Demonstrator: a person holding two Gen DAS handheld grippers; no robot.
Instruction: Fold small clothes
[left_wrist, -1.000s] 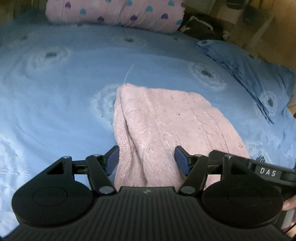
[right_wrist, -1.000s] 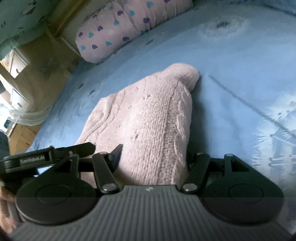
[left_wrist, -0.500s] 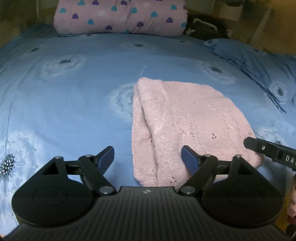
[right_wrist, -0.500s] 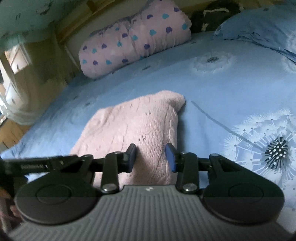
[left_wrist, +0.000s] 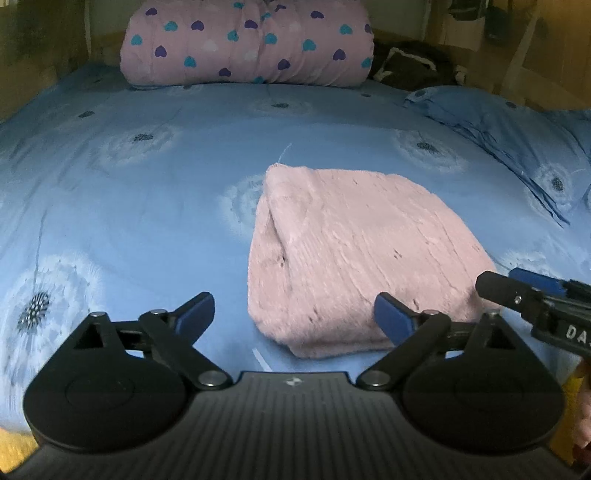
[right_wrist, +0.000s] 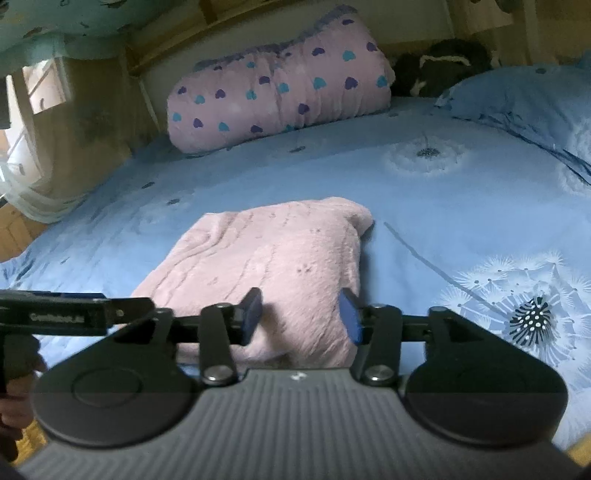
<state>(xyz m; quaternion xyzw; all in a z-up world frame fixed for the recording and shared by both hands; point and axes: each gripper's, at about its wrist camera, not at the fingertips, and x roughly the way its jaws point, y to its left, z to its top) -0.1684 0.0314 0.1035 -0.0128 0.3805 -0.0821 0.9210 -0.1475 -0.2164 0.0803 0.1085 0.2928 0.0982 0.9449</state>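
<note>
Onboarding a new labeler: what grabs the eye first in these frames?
The folded pink knit sweater lies in the middle of the blue dandelion-print bedsheet. At the head of the bed sits a rolled pink quilt with hearts. In the foreground the left gripper stands wide open just short of the sweater's near edge, and the right gripper is open at its near right corner, gripping nothing.

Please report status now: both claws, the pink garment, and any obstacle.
Left claw open, empty. Right claw open, empty. Pink knit garment folded, flat on blue bedsheet. No obstacle seen nearby.
</note>
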